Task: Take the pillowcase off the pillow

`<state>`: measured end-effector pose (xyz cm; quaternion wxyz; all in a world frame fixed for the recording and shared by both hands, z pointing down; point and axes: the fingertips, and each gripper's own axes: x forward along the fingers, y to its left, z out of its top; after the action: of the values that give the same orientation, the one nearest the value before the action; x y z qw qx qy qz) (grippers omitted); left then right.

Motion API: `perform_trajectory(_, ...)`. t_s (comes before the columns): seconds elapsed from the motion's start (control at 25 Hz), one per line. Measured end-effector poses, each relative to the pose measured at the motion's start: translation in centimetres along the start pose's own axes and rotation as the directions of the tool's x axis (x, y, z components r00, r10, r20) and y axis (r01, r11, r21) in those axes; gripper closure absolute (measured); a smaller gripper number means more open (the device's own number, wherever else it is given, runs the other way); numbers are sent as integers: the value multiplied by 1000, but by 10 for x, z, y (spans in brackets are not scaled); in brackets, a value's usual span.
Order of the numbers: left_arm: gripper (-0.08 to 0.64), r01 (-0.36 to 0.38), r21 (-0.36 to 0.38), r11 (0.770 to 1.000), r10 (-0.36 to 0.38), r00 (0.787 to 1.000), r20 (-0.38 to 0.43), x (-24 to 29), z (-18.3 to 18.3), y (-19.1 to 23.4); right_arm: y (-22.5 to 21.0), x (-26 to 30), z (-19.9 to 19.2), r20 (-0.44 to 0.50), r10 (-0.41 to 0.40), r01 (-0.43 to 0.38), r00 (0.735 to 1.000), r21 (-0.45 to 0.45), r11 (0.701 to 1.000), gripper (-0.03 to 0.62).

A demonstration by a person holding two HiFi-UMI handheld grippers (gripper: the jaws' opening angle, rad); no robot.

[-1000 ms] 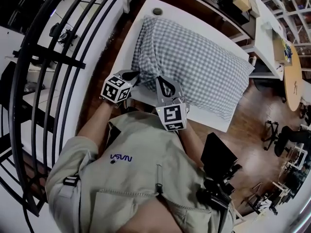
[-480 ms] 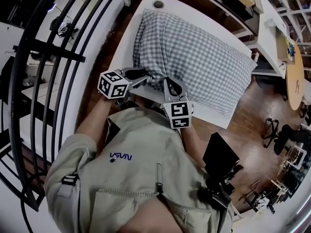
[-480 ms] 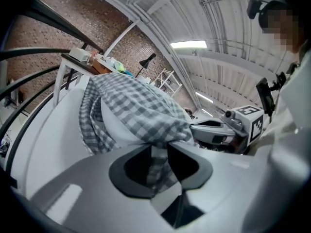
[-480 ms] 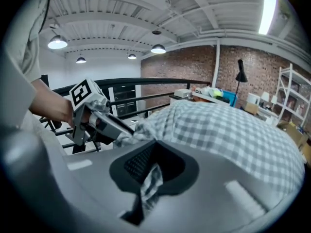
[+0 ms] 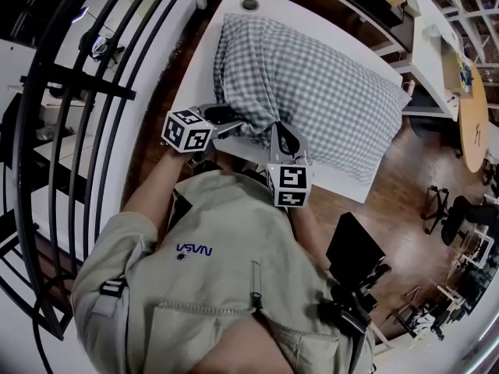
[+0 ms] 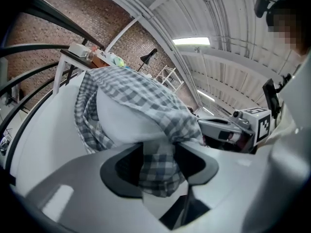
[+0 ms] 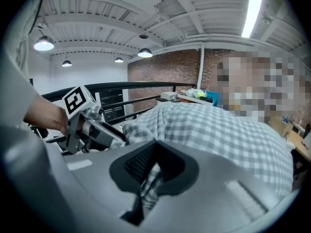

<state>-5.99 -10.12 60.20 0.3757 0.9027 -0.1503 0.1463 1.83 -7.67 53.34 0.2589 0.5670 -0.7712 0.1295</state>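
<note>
Pillowcase [image 5: 312, 92], grey-and-white check, on the pillow [image 6: 121, 123], lying across the white surface [image 5: 204, 61]. Near end bunched at the person's side, white pillow bared there. Left gripper [image 6: 158, 161] at that bunch, jaws opening, a fold of cloth hanging loose between them. Right gripper [image 7: 151, 171] just beside, pressed together on a pinch of the same pillowcase.

so the grey-checked fabric-cased pillow [image 5: 312, 92] lies on the white rectangular bench [image 5: 304, 15], black metal railing [image 5: 86, 86] off left, round wooden table [image 5: 470, 123] far right
</note>
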Motion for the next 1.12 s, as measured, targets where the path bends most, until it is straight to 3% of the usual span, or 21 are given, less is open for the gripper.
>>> perform_trajectory(0.08,379,-5,6,1000,6,1000,-18,5,-1,1,0,0,-3,-11,4,-4,1000,6,1000,584)
perform_trajectory(0.2,510,-10,22,1000,10,1000,-24,8,2,2,-4,0,-6,-15,-4,5,1000,29,1000,584)
perform_trajectory(0.56,532,82,-57,995,-77,993,90,-7,15,-7,-18,-1,-15,-19,-44,46,999,112,993,584)
perform_trajectory(0.8,535,132,-83,988,-113,974,196,-23,40,-21,-21,-10,4,33,-84,84,996,8,996,584)
perform_trajectory(1.12,537,156,-98,983,-135,972,193,-30,49,-26,-15,-18,10,32,-67,68,997,-52,996,584)
